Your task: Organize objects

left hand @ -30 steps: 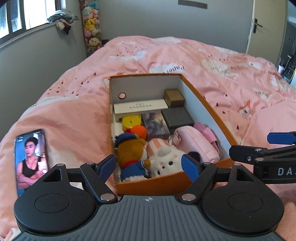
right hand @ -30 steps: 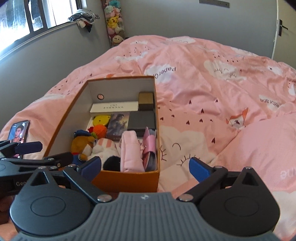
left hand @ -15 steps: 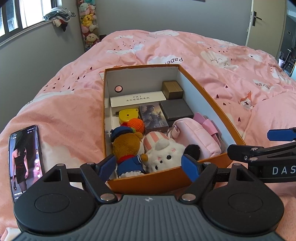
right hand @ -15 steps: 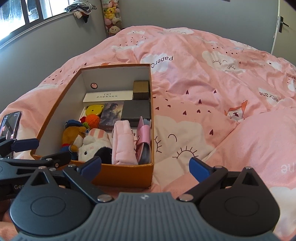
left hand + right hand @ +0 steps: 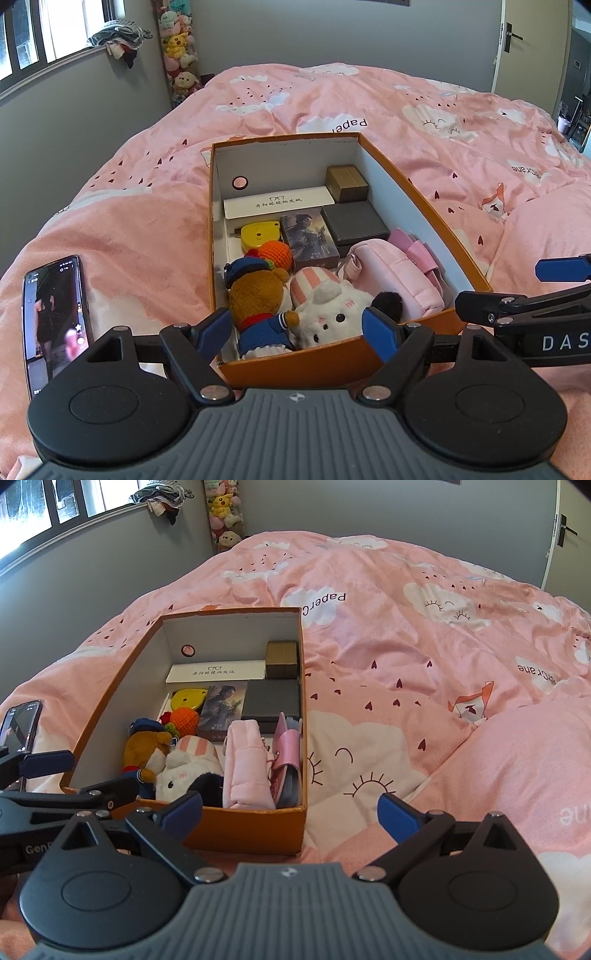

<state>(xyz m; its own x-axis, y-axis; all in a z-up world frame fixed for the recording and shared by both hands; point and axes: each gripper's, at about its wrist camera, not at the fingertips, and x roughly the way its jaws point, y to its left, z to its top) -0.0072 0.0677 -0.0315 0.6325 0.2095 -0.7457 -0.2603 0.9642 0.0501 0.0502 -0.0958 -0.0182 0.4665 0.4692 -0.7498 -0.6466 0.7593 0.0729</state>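
An orange cardboard box (image 5: 436, 206) (image 5: 240, 830) lies on the pink bed, packed with items. Near its front are a brown bear plush (image 5: 258, 299) (image 5: 144, 749), a white striped plush (image 5: 325, 306) (image 5: 192, 768) and a pink pouch (image 5: 395, 269) (image 5: 245, 764). Further back sit a yellow toy (image 5: 258, 234), an orange knitted ball (image 5: 275, 253), a picture card box (image 5: 308, 236), a dark grey box (image 5: 354, 225), a brown box (image 5: 347, 182) and a white flat box (image 5: 277, 203). My left gripper (image 5: 297, 332) hovers open just before the box's near wall. My right gripper (image 5: 290, 812) is open by the box's near right corner.
A phone (image 5: 55, 321) (image 5: 18, 727) with a lit screen lies on the duvet left of the box. The pink duvet (image 5: 424, 657) spreads wide to the right and beyond. Grey walls, a window at left, hanging plush toys (image 5: 177, 48) and a door (image 5: 532, 51) stand far back.
Both grippers have drawn back and risen slightly, so the box appears a little farther and more fully in view. Both stay open and empty. The phone's screen picture changed.
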